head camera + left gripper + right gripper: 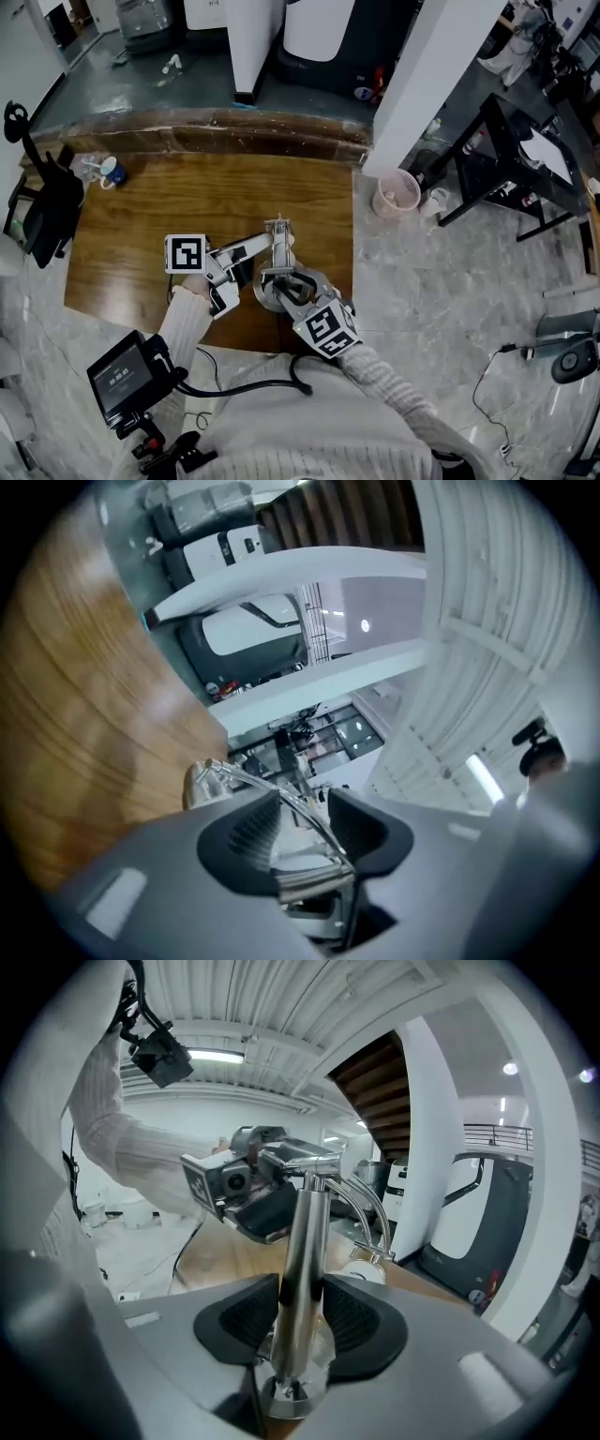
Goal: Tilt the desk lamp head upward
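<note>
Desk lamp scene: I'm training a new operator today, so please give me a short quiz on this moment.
1. True or false: the desk lamp stands on a glass table.
2. What stands between the right gripper's jaws? A) the lamp's upright metal post B) a mug C) a cable
3. Are the left gripper's jaws apart or together?
Key: 1 false, it stands on a wooden table. 2 A. 3 apart.

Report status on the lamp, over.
Left gripper open, lamp's thin arm between jaws. Right gripper open astride lamp post. Nothing blocking.
</note>
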Demonstrator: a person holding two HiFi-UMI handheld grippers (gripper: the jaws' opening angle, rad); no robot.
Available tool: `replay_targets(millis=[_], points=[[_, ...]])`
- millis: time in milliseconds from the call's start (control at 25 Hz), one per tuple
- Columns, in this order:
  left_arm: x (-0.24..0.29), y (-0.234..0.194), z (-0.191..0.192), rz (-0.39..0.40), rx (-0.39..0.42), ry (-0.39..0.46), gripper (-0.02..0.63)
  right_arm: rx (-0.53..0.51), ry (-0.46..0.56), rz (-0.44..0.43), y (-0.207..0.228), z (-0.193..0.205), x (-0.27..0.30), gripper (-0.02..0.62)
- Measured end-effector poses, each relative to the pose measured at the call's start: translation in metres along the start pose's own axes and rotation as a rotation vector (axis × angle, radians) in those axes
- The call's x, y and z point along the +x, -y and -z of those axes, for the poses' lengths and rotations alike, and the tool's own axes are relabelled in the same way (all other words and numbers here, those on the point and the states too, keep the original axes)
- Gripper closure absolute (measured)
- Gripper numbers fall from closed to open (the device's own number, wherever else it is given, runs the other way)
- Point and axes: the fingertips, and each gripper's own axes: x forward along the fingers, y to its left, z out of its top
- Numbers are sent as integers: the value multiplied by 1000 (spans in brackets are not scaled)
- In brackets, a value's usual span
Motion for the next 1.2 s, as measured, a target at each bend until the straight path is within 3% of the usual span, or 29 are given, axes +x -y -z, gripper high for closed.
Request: replay_targets(millis=[160,360,480,640,1200], points=[[17,-26,-7,65,-101,-61,463,-17,-6,-9,10,7,14,446],[18,-32,-9,96,-128,-114,468,-29,-2,-10,12,7,16,442],[20,-42,-9,89,-161,-111,396,-17,-1,-13,13,9,19,442],[30,-45,-11,102,-203,-86,394,-18,0,-10,13,10,19,442],[52,-46,-11,125,-267,-128,405,-6,1,-6,11,7,17,445]])
